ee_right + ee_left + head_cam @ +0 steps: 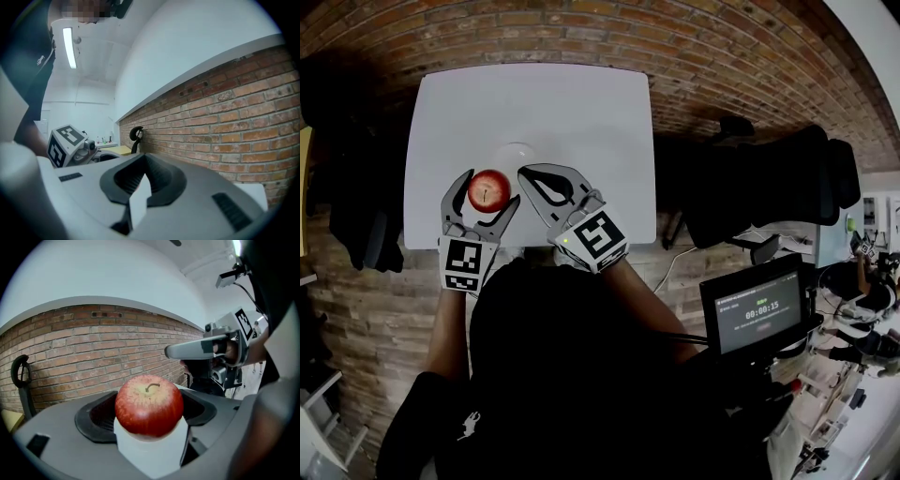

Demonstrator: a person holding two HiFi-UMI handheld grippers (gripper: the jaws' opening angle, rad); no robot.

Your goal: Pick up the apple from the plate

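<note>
Apple [488,190], red w/ stem up, is gripped btwn the two jaws of the L gripper [494,186]. In the left gripper view it is seen pinched on both sides by the dark jaw pads, w/ white surface showing below it. In the head view the apple is found at approx. 7 o'clock of the white plate [514,153], just off its rim. Whether it is touching the table [581,103] cannot be told.

R gripper [525,175] is held at 3 o'clock of the apple, near but apart, w/ its tips pointed toward the plate's near rim. Its jaws are brought together w/ nothing btwn them, as seen in the right gripper view.

Brick wall [70,352] is seen beyond the table's far edge. A black chair [769,178] is placed at 3 o'clock of the table, and a screen [759,314] w/ a timer readout at approx. 4 o'clock.
</note>
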